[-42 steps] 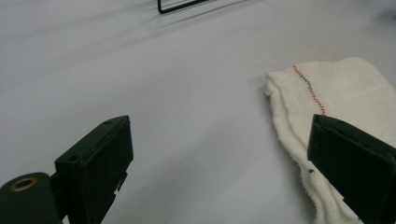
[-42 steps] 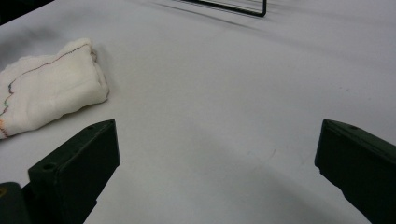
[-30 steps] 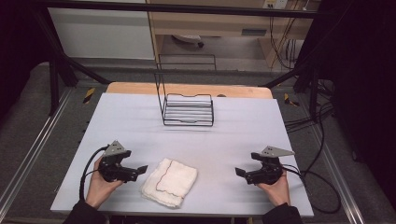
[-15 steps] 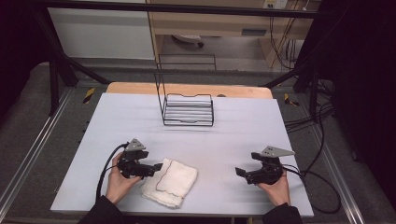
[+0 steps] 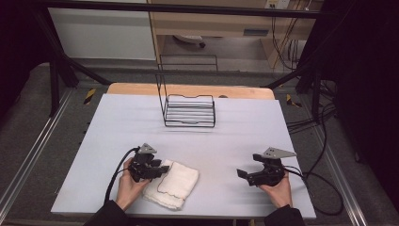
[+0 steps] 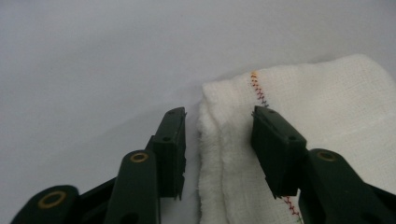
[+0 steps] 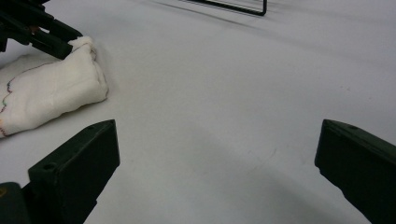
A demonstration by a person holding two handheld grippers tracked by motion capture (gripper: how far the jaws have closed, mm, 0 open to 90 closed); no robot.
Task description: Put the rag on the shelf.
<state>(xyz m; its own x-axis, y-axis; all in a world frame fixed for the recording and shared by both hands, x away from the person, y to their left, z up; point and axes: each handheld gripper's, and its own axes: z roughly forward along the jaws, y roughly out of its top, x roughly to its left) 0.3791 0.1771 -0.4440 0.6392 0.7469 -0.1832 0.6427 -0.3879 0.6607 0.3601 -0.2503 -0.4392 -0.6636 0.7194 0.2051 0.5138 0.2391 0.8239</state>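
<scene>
Folded white cloth point(image 5: 171, 184) lying flat on the grey bench point(image 5: 117, 127), near the front edge, left of centre. Long axis running diagonally in the high view, from front-left toward back-right; stitched hem visible along the top layer.

Left gripper point(image 5: 160, 170) set low at the cloth's back-left corner. Jaws half spread and just now closing, astride the folded edge: in the left gripper view point(image 6: 217, 149) one jaw on the bare bench side, the other over the cloth near the coloured stitching. Pads not yet pressing on the fabric; a gap visible on the outer side. Approach at a corner judged deliberate: the stacked layers offer a thick edge there, easy to pinch and lift together.

Right gripper point(image 5: 241, 174) held level above the bench, well apart from the cloth, jaws spread wide with nothing between them point(image 7: 215, 163). Position judged as waiting, aimed toward the cloth's opposite end.

Black wire rack point(image 5: 189, 110) standing at the far middle of the bench, untouched.
</scene>
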